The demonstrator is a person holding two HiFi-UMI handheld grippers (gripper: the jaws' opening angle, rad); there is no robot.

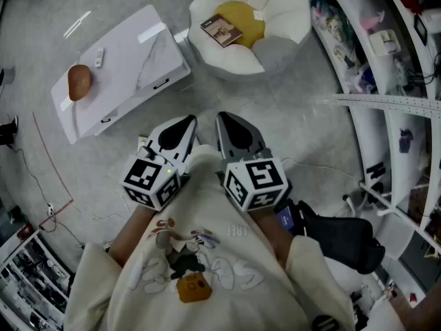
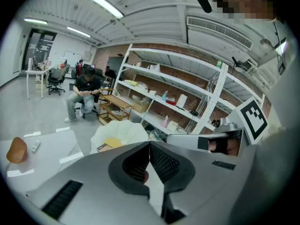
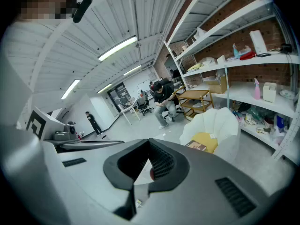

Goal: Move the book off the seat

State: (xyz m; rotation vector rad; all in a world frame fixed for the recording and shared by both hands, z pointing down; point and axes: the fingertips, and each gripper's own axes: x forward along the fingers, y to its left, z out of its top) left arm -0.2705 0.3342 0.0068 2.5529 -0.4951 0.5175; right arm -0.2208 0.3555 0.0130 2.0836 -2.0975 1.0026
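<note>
Grey workshop floor (image 1: 289,123), white shelves (image 1: 386,61) down the right side. Far from the grippers, near the middle: white petal-shaped seat (image 1: 275,12) with a yellow cushion (image 1: 244,16). On that cushion, at its left edge: book (image 1: 221,30), lying flat, cover up, untouched, well apart from both grippers. Left of the seat, just beside it: low white table (image 1: 131,67), bearing a brown oval thing (image 1: 79,81) toward its left end and a small remote (image 1: 99,57) just beyond that.

Near, close against the chest of a cream sweatshirt (image 1: 207,267): left gripper (image 1: 186,121) and right gripper (image 1: 224,117), side by side, almost touching, tips aimed toward the seat and tilted somewhat down. Both shut tight: ribbed pads meeting at the tip in each gripper view, nothing caught between them.

Along the left gripper's jaws: book on the seat, far beyond the tips and a little left; table further left; right gripper alongside at the right edge. Beyond the seat, a seated person (image 2: 84,95) next to a wooden cart (image 2: 115,107).

Along the right gripper's jaws: book and cushion to the right of the tips, shelves behind the seat, left gripper at the left edge, and far off on the open floor a standing person (image 3: 93,122).
</note>
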